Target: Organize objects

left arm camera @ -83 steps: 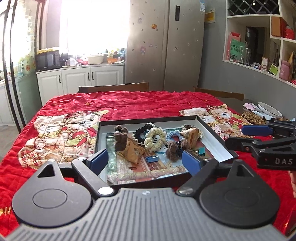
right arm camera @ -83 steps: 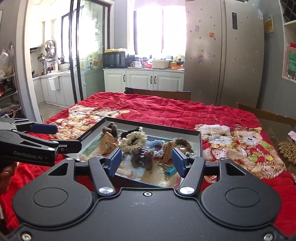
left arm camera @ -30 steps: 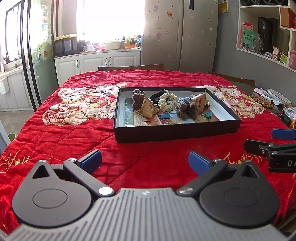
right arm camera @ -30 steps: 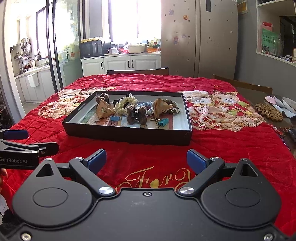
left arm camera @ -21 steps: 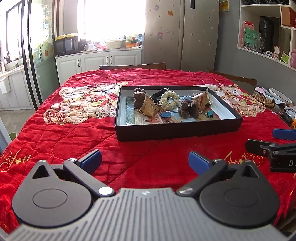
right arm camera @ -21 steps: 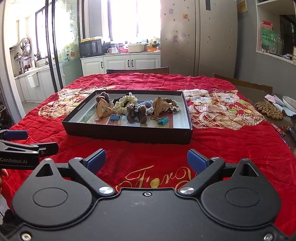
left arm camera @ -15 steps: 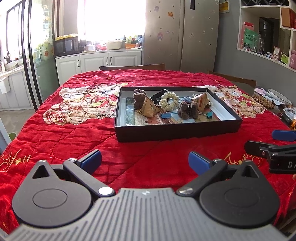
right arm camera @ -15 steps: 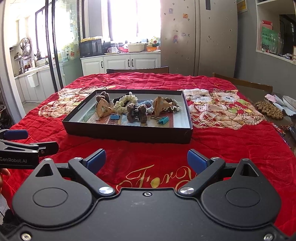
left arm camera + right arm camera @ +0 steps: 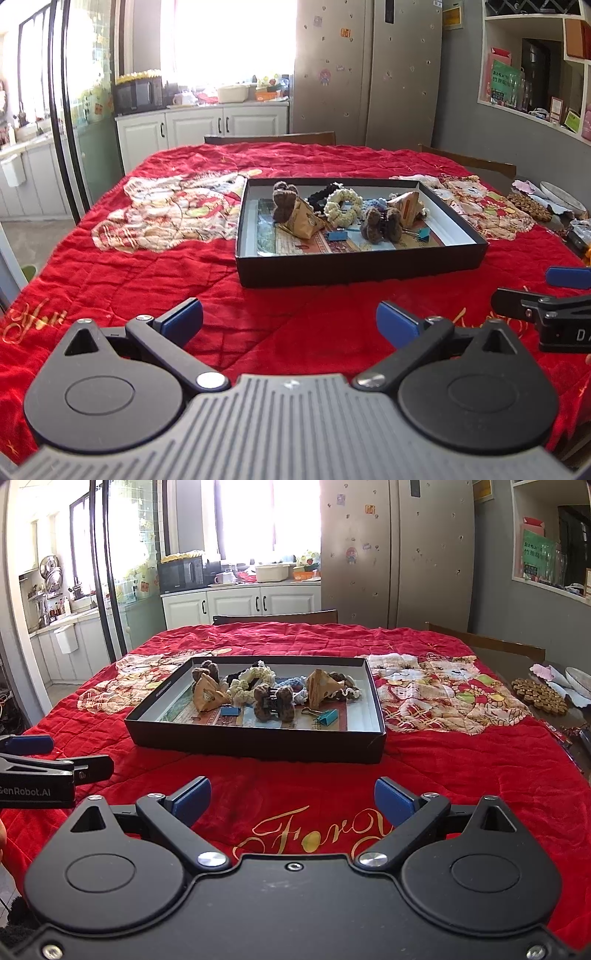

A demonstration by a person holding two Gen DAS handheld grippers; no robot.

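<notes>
A shallow black box (image 9: 354, 266) (image 9: 258, 746) sits mid-table on the red quilt. Inside lie brown crochet hair clips (image 9: 380, 223) (image 9: 273, 701), a cream scrunchie (image 9: 342, 202) (image 9: 251, 683), tan paper pyramids (image 9: 303, 219) (image 9: 208, 696), a dark scrunchie (image 9: 320, 195) and blue binder clips (image 9: 337, 235) (image 9: 327, 716). My left gripper (image 9: 289, 322) hovers open over the cloth, well short of the box. My right gripper (image 9: 291, 800) is likewise open and empty, near the table's front edge. Each gripper shows at the side of the other's view (image 9: 554, 299) (image 9: 48, 764).
The red quilt (image 9: 461, 760) with cartoon patches covers the table. A beaded mat (image 9: 541, 696) and a plate (image 9: 561, 197) lie at the right edge. Chair backs (image 9: 269, 138) stand at the far side. Cabinets, a fridge and wall shelves are behind.
Since 2.8 s ago both grippers have pulled back from over the box toward the table's front edge. Over the last second they have barely moved.
</notes>
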